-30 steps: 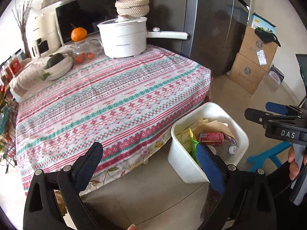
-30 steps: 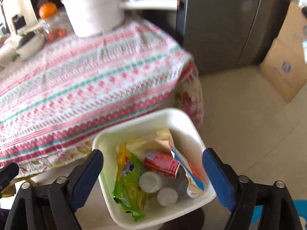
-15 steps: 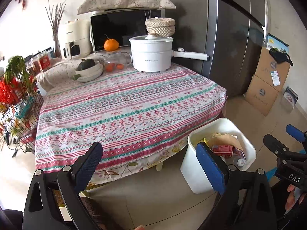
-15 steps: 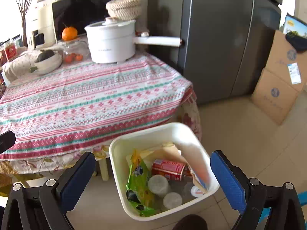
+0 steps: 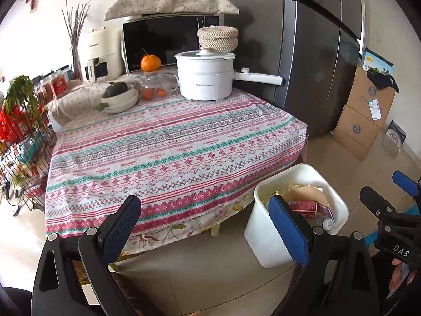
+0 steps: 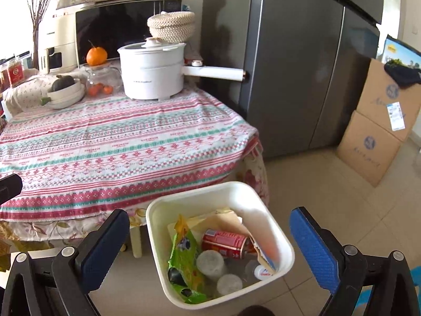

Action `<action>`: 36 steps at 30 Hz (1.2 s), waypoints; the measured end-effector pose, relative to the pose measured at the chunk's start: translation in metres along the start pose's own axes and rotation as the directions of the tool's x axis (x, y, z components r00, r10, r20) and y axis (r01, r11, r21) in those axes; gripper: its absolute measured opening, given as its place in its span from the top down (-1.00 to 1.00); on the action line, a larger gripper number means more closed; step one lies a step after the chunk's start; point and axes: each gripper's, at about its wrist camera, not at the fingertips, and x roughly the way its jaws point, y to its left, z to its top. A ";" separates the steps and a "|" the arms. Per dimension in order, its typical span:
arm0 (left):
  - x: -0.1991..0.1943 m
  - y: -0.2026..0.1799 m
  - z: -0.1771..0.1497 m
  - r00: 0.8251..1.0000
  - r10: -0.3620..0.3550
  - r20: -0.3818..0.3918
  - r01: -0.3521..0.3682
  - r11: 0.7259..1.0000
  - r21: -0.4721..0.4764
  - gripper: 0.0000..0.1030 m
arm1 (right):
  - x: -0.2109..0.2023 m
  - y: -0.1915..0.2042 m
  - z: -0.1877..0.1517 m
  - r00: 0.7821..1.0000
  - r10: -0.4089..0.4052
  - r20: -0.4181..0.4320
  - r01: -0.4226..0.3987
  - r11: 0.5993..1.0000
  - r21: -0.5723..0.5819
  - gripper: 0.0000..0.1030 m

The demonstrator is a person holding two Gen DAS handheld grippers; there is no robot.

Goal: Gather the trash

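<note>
right gripper (image 6: 210, 247): jaws stand wide apart and have just been opening; nothing is clamped, and the white bin (image 6: 265, 212) sits on the floor below and beyond the gap, untouched by the pads
left gripper (image 5: 205, 226): also spread wide and empty, aimed down at the near edge of the table
bin contents: green snack wrapper (image 6: 185, 258), red can (image 6: 226, 242), several clear bottles with white caps (image 6: 210, 264), and paper packaging (image 6: 229, 221) against the far wall of the bin
bin place: on the tiled floor just beside the table's near right corner
table (image 5: 171, 152): near and middle parts of the striped cloth carry nothing; no loose trash shows there
far edge of table: white cooker (image 5: 205, 76), glass teapot with an orange (image 5: 150, 62) on it, stacked bowls (image 5: 119, 98); these look like kitchen things, not rubbish
step in hand: judged to be the close of the collecting, the last piece apparently dropped
next move: likely a check of cloth and floor for leftovers; if none, both tools can draw back
</note>
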 end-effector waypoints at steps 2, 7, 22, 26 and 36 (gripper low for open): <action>0.000 0.000 0.000 1.000 0.002 0.000 -0.002 1.000 0.001 -0.92 | 0.000 -0.001 -0.001 1.000 -0.002 0.000 0.002 1.000 0.003 -0.95; 0.000 -0.001 -0.001 1.000 -0.003 -0.001 0.003 1.000 -0.001 -0.92 | 0.000 -0.003 0.000 1.000 -0.005 0.000 0.005 1.000 0.006 -0.95; -0.001 -0.002 -0.002 1.000 -0.014 -0.001 0.014 1.000 0.010 -0.92 | 0.001 -0.006 0.000 1.000 -0.010 -0.004 0.010 1.000 0.020 -0.95; -0.001 -0.002 -0.002 1.000 -0.015 -0.001 0.015 1.000 0.010 -0.92 | 0.002 -0.007 0.001 1.000 -0.010 -0.007 0.010 1.000 0.024 -0.95; -0.001 -0.002 -0.003 1.000 -0.016 -0.001 0.016 1.000 0.010 -0.92 | 0.002 -0.008 0.000 1.000 -0.010 -0.008 0.010 1.000 0.026 -0.95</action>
